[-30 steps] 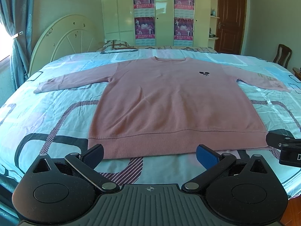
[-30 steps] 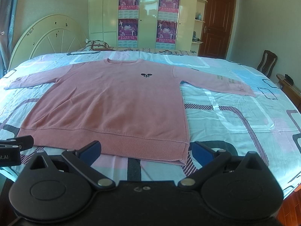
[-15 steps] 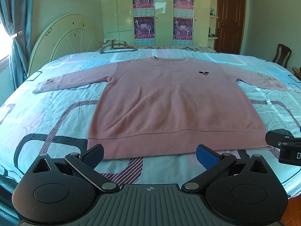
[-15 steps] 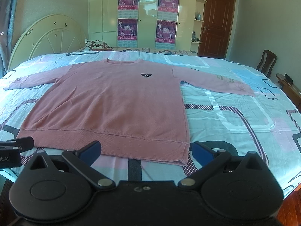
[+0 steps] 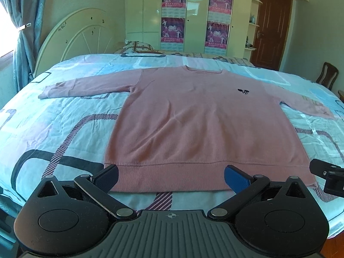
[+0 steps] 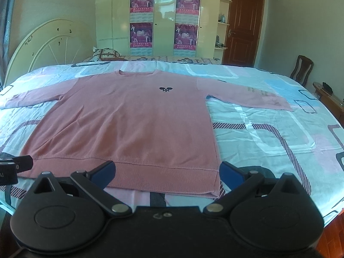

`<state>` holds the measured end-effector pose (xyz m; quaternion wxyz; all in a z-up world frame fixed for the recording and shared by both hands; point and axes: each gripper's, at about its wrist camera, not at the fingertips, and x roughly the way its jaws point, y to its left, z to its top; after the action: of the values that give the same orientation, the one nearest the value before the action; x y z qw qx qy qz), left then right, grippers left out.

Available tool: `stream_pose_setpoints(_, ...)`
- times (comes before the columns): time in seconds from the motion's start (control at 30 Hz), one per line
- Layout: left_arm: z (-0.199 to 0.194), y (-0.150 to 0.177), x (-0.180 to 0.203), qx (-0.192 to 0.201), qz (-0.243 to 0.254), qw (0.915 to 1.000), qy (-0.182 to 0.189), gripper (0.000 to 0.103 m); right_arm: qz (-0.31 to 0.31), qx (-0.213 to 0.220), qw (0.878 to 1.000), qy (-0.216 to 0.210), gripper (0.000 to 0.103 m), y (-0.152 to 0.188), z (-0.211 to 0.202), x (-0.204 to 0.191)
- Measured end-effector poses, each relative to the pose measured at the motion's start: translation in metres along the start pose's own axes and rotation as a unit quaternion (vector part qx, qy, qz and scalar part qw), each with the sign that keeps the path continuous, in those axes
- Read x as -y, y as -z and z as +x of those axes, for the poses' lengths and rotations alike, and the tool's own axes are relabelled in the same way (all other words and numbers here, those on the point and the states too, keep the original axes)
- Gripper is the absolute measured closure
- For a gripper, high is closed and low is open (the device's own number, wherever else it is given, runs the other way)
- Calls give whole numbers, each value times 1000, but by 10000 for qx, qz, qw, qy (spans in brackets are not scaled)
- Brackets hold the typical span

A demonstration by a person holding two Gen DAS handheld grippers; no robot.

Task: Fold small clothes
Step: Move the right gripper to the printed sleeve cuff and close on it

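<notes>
A pink long-sleeved sweater [image 5: 200, 124] [image 6: 129, 124] lies flat and face up on the bed, sleeves spread to both sides, hem nearest me. A small dark emblem [image 5: 243, 91] sits on its chest. My left gripper [image 5: 171, 177] hovers open just in front of the hem, over its left half, with nothing between the fingers. My right gripper [image 6: 166, 172] is open too, in front of the hem's right half near the right corner [image 6: 215, 190]. The tip of the right gripper [image 5: 326, 174] shows at the right edge of the left wrist view.
The bed [image 5: 64, 129] carries a pale blue and pink patterned sheet and has a cream headboard [image 5: 79, 34] at the left. A pillow [image 6: 107, 53], wardrobe [image 6: 163, 19] and brown door [image 6: 243, 25] lie beyond. A wooden chair [image 6: 301, 68] stands at the right.
Both grippers have crept slightly forward toward the hem. The sweater has not moved, and both grippers stay open.
</notes>
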<state>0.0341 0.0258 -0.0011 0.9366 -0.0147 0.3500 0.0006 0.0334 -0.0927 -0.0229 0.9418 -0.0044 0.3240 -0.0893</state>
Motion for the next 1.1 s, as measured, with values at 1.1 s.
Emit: stream_pose_setpoints(1.1, 195, -166, 119, 314, 384, 9987, 118, 0, 1304, 496, 9814, 1320, 18, -146, 205, 184)
